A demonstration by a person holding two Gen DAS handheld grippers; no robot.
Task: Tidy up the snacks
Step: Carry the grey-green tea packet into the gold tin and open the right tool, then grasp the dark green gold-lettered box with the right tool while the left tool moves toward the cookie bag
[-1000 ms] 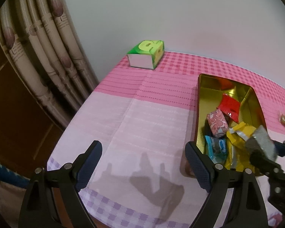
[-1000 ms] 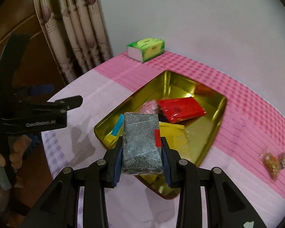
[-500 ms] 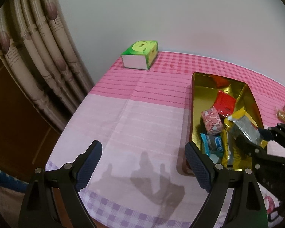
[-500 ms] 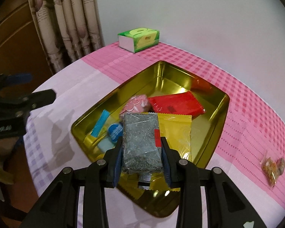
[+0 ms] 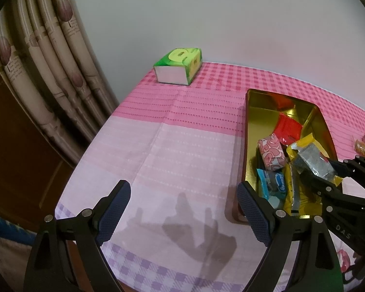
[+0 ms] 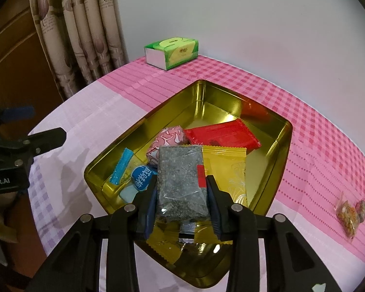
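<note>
The right gripper hangs over the near end of the shallow gold metal tray, its jaws easing apart with the clear flat packet of dark grey granules between the pads; the packet sits above the other snacks inside the tray, and I cannot tell whether the pads still press on it. Just right of that packet, in the tray, lies a yellow foil sachet. To the packet's left, near the tray's left wall, lie a blue-and-white wrapped sweet and a thin light-blue stick packet. Further in sit a pink-and-white patterned wrapped bun and a flat red foil packet.

The left gripper hovers over the pink cloth-covered table just left of the tray's near corner, fingers spread wide with nothing between them.

Right of the tray, well apart on the cloth, lies a small clear bag of mixed brown snacks. Beyond the tray's far left corner, by the wall, stands a green tissue box.
</note>
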